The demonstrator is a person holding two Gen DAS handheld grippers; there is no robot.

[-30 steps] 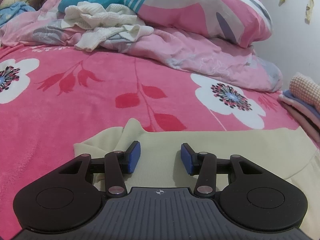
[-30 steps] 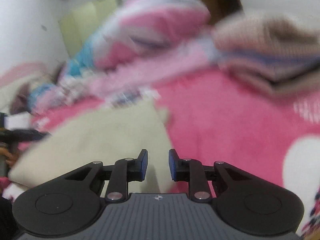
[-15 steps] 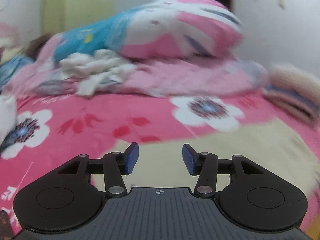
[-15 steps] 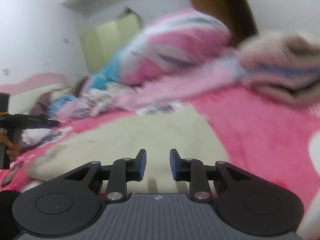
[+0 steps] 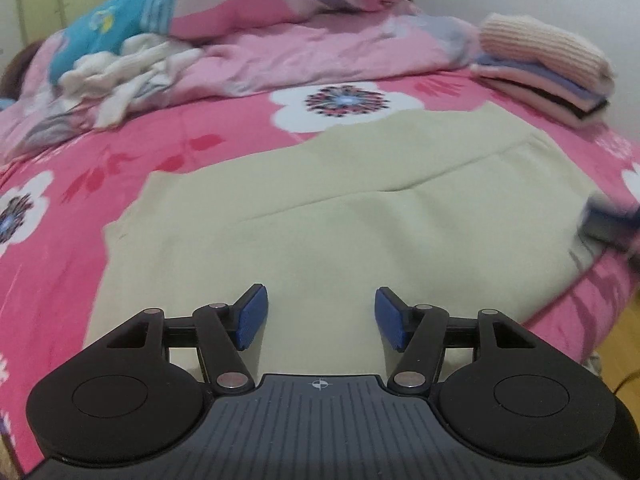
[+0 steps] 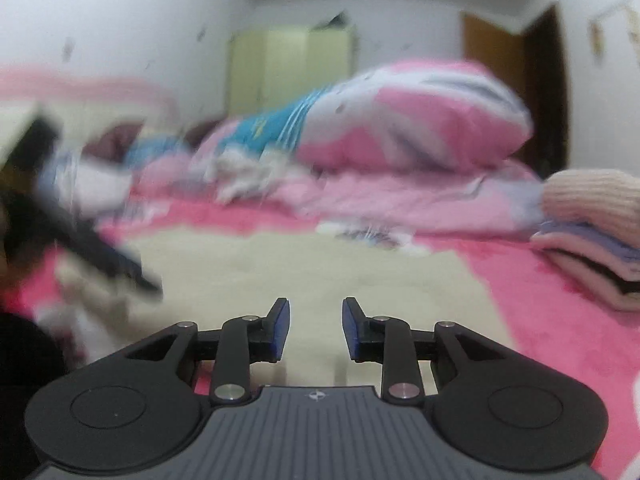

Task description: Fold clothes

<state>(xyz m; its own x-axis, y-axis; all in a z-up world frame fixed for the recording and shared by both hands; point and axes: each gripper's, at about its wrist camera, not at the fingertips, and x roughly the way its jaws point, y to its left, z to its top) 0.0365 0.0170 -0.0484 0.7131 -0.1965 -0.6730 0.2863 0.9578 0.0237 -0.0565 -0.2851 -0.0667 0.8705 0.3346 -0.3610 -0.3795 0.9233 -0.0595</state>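
Note:
A pale cream garment [image 5: 340, 216] lies spread flat on the pink flowered bedspread [image 5: 120, 152], with one fold line running across it. My left gripper [image 5: 318, 318] hovers open above its near part, nothing between the blue pads. In the right wrist view the same garment [image 6: 320, 268] is blurred; my right gripper [image 6: 314, 330] is open over its near edge and holds nothing. A blurred dark shape at the left of that view looks like the left gripper [image 6: 100, 256]. At the right edge of the left wrist view, a blurred dark-blue shape looks like the right gripper [image 5: 608, 226].
A stack of folded clothes [image 5: 548, 68] with a knit piece on top sits at the bed's far right. A crumpled white garment [image 5: 120, 72] lies against the pink quilt and pillow [image 5: 280, 4] at the back. The bed's edge drops to a wooden floor [image 5: 624, 344] at right.
Both views have swung; the left wrist view now looks down over much more of the cream garment. Both grippers stayed open, the left one a little wider. The right view is motion-blurred.

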